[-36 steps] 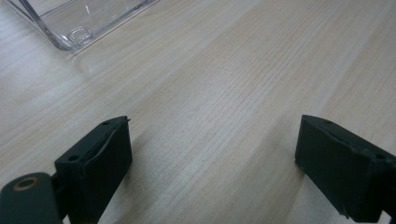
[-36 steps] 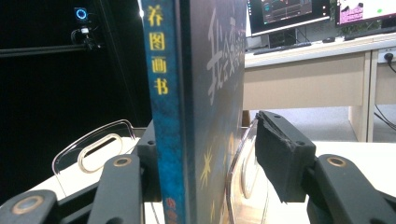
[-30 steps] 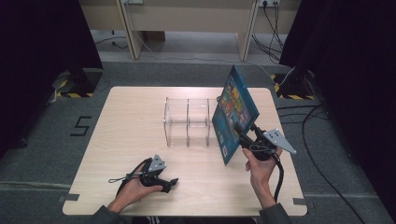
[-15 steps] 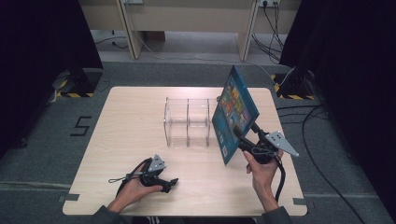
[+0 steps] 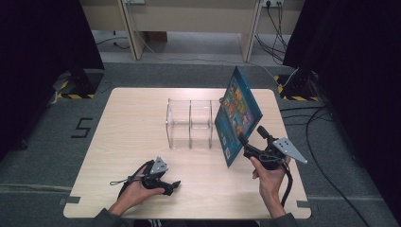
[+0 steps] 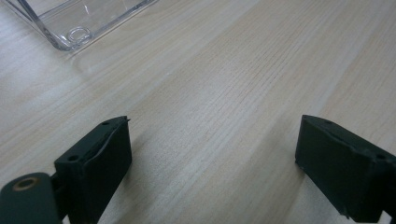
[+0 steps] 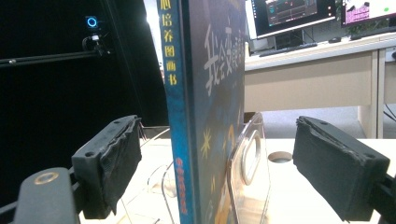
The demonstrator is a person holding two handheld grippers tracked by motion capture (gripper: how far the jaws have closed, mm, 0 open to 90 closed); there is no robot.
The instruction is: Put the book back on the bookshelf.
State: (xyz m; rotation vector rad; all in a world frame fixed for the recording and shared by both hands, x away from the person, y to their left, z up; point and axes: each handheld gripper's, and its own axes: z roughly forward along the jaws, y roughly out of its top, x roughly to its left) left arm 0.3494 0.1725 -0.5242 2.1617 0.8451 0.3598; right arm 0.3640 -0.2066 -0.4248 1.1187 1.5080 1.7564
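In the high view, the left tool (image 5: pixel 163 182) is seen resting low on the pale wooden bench (image 5: pixel 127 127) at about 7 o'clock, gripped by the left hand (image 5: pixel 135 191), its jaws pointed toward 3 o'clock. The right tool (image 5: pixel 250 142) is held at about 4 o'clock by the right hand (image 5: pixel 269 175), raised off the surface and aimed toward 10 o'clock. A blue picture book (image 5: pixel 236 113) is seen standing tilted at the 3 o'clock end of a clear acrylic rack (image 5: pixel 189 124) placed at the bench's centre; the tool's jaws are set on either side of the book's near edge.

In the left gripper view, the jaws are shown spread wide with nothing between them, above bare wood grain; a corner of the clear rack (image 6: pixel 79 23) is caught at 11 o'clock.

In the right gripper view, the jaws are shown wide apart, clear of the book (image 7: pixel 205 107) that stands upright between them. Its spine with yellow characters and its dark blue cover with stars are made out, beside a clear divider (image 7: pixel 250 163) of the rack. A desk with monitors (image 7: pixel 317 14) is seen beyond.
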